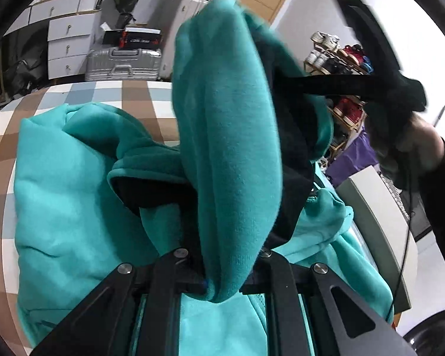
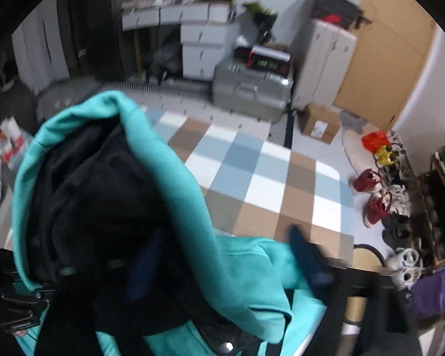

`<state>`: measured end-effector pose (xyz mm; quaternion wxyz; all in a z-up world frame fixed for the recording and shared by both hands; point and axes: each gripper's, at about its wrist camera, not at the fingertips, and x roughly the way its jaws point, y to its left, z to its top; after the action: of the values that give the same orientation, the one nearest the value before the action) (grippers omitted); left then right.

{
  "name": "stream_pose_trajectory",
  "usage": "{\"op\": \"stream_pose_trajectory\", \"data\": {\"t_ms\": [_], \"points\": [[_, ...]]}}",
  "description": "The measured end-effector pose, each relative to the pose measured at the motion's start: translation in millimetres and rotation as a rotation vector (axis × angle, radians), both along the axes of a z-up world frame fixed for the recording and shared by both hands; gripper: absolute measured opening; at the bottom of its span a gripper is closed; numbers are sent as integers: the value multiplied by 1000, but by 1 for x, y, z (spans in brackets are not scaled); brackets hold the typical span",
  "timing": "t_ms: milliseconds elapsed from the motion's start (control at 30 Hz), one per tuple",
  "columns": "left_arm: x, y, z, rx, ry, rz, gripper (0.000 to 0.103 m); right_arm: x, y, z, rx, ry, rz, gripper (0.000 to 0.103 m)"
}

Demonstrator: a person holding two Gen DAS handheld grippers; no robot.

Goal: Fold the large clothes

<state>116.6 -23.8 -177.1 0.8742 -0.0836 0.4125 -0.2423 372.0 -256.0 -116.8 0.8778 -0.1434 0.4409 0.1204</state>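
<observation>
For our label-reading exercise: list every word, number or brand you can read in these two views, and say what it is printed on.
None can be read for certain.
Black box on the silver suitcase: pale lettering, too blurred.
Cardboard box: white label, too small.
Teal hoodie: no print visible.

Open checked table surface (image 2: 264, 178) right of the raised teal hoodie (image 2: 175, 184); suitcase (image 2: 252, 92) and shoe rack (image 2: 436, 207) beyond.

surface: checked cloth (image 1: 133, 95) | on it: teal garment (image 1: 68, 195)
</observation>
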Motion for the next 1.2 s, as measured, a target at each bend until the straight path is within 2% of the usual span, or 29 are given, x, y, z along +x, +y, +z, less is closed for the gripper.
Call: {"op": "stream_pose_trajectory", "data": {"t_ms": [33, 100, 167, 200, 233, 267, 333, 467, 567, 700, 733, 767, 800, 833, 900, 967, 1000, 1033, 1067, 1100, 1200], "points": [[2, 3, 4, -8, 12, 7, 10, 3, 4, -2, -20, 16, -4, 16], [7, 7, 11, -26, 36, 13, 13, -3, 7, 5, -29, -6, -14, 13], [9, 12, 22, -25, 40, 42, 18, -23, 10, 21, -58, -147, -30, 10], [8, 15, 31, -34, 26, 55, 24, -32, 11, 28, -75, -208, -34, 8], [7, 17, 37, -33, 9, 70, 39, -45, 12, 36, -90, -275, -41, 7], [4, 20, 47, -17, -18, 103, 62, -59, 13, 44, -109, -351, -47, 7], [-4, 24, 67, -29, -80, 132, 78, -82, 15, 57, -133, -470, -43, 6], [-2, 14, 101, 11, -117, 145, 78, -122, 18, 68, -130, -622, -18, 6], [14, -2, 128, 122, -174, 198, 78, -144, 19, 62, -99, -630, -4, 6], [38, -30, 139, 210, -167, 151, 78, -151, 14, 52, -37, -605, -35, 6], [42, -39, 138, 262, -168, 125, 78, -155, 12, 56, -13, -601, -43, 6], [46, -50, 137, 331, -177, 109, 67, -156, 9, 56, 10, -596, -47, 6], [49, -60, 137, 383, -194, 90, 50, -155, 8, 56, 19, -598, -49, 6], [49, -62, 135, 416, -199, 78, 13, -157, 6, 55, 30, -597, -51, 7], [56, -68, 134, 496, -208, 100, 9, -157, 3, 51, 48, -579, -44, 7], [66, -66, 138, 511, -206, 139, 6, -158, 1, 45, 52, -559, -49, 8], [70, -64, 141, 530, -209, 171, 5, -160, -1, 42, 76, -551, -52, 18], [77, -65, 149, 557, -230, 216, 5, -159, -3, 39, 117, -527, -55, 37], [79, -64, 154, 571, -252, 235, 4, -159, -7, 35, 157, -496, -56, 47], [85, -63, 164, 590, -282, 268, 4, -159, -8, 31, 197, -466, -52, 63], [97, -60, 199, 609, -400, 357, 4, -166, -10, 22, 216, -438, -35, 69]]}}
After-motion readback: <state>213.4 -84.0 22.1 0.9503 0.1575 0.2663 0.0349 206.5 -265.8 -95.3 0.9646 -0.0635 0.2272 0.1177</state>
